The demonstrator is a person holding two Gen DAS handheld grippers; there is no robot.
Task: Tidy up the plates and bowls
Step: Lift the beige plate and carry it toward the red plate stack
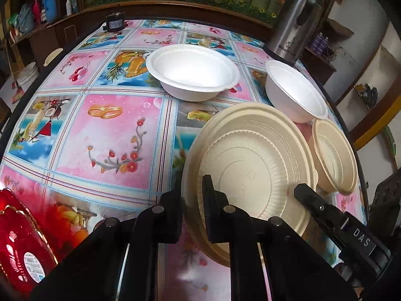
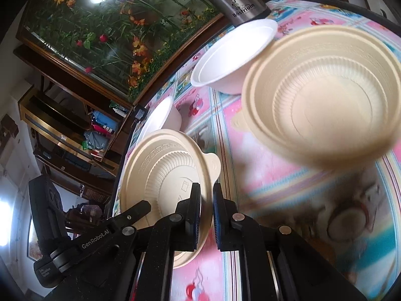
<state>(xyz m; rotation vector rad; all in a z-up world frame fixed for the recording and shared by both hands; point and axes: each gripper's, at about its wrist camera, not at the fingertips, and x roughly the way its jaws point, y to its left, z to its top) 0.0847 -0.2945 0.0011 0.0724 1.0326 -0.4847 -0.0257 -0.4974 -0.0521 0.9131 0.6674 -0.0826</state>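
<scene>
Where fingers [image 1: 213, 200] meet, beige plate's [image 1: 250, 155] rim.

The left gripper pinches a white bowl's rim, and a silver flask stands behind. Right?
No. The left gripper pinches the beige plate by its rim instead, as the left wrist view shows. The silver flask does stand behind.

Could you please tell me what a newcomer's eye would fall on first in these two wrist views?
Probably the cream ribbed plate in the foreground, pinched at opposite rim edges by the left gripper and the right gripper. Next comes the bright fruit-and-flower tablecloth, with two white foam bowls toward its far side and a cream bowl beside the plate. A steel thermos stands at the back edge.
</scene>
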